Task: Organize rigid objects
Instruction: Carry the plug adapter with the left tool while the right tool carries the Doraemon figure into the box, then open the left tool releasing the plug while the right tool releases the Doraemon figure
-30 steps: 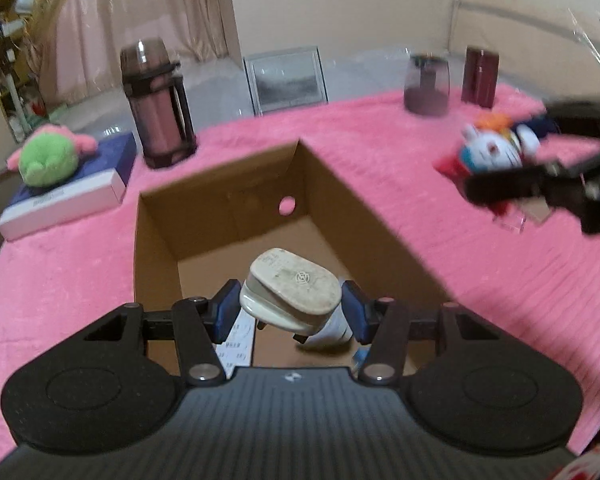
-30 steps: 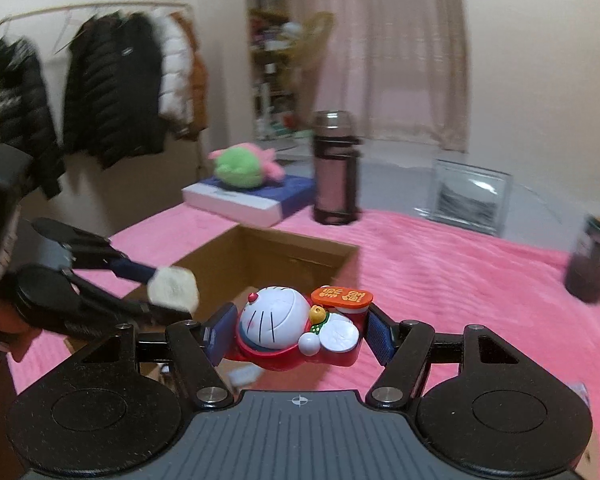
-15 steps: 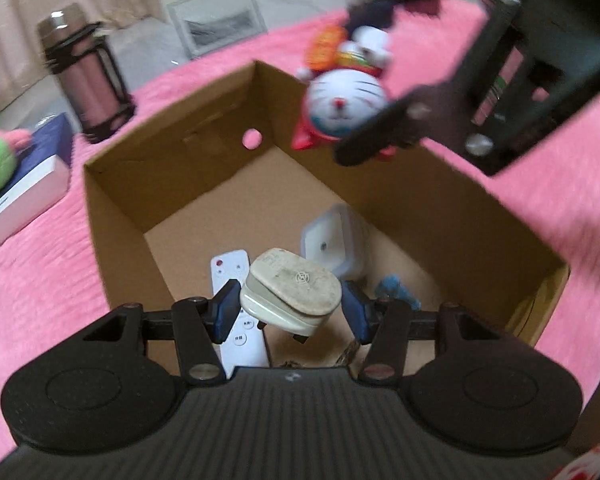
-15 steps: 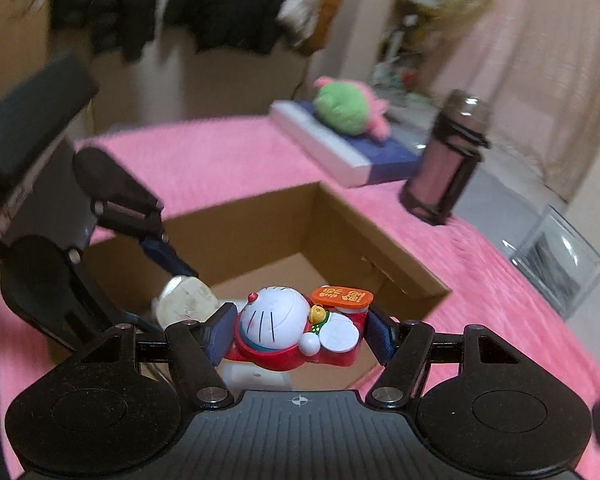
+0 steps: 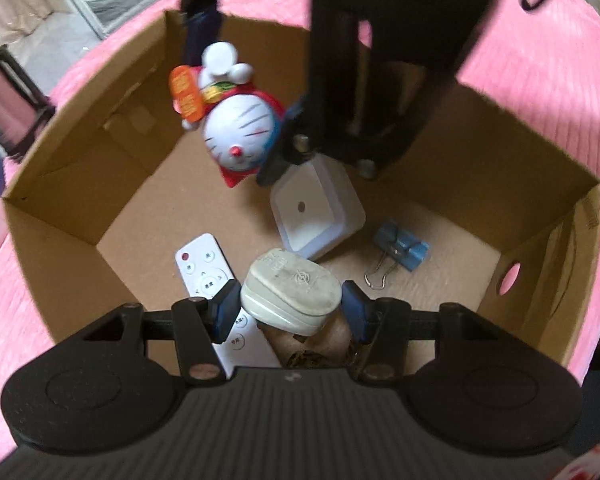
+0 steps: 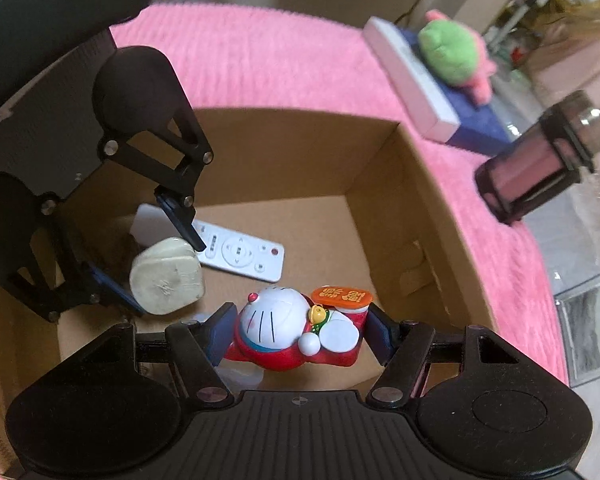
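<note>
My left gripper (image 5: 286,306) is shut on a cream power plug (image 5: 290,294) and holds it inside the open cardboard box (image 5: 80,152), above the floor. The plug also shows in the right wrist view (image 6: 166,276). My right gripper (image 6: 298,334) is shut on a Doraemon figurine (image 6: 296,334) and holds it over the box interior (image 6: 312,160). The figurine hangs upside down in the left wrist view (image 5: 232,128).
On the box floor lie a white remote (image 5: 208,276), a white square adapter (image 5: 316,212) and a blue binder clip (image 5: 400,252). On the pink bedspread (image 6: 280,64) are a green plush (image 6: 452,52) on a flat box and a dark flask (image 6: 540,164).
Both grippers moved over and down into the cardboard box, each still holding its object. The right gripper came in from the right side.
</note>
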The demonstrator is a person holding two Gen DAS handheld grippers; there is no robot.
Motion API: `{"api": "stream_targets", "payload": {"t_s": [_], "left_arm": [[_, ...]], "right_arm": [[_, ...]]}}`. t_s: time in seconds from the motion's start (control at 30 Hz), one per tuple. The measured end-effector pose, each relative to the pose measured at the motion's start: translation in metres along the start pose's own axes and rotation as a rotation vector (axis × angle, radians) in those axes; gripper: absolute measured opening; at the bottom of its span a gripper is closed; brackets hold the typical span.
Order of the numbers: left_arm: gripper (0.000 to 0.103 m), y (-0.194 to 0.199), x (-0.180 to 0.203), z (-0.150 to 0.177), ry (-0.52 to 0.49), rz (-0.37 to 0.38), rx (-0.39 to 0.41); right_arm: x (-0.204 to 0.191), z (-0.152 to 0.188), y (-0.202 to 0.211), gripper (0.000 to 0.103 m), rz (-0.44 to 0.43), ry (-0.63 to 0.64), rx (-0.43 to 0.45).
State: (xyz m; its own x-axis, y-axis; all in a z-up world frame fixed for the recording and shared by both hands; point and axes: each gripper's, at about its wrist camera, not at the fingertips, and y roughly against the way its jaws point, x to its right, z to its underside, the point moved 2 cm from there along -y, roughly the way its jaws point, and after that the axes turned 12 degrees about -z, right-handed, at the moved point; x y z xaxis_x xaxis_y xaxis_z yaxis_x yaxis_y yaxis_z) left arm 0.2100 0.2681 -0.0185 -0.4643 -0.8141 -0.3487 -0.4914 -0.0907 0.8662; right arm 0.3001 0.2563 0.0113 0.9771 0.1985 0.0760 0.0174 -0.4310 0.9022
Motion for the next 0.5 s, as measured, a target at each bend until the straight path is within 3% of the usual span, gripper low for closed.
{"api": "stream_targets", "payload": {"t_s": [0.5], "left_arm": [[0.050,-0.027,0.002,-0.004,-0.062,0.038,-0.050]], "right_arm": [[0.028,-0.008,-0.056,0.064,-0.008,-0.004,-0.213]]}}
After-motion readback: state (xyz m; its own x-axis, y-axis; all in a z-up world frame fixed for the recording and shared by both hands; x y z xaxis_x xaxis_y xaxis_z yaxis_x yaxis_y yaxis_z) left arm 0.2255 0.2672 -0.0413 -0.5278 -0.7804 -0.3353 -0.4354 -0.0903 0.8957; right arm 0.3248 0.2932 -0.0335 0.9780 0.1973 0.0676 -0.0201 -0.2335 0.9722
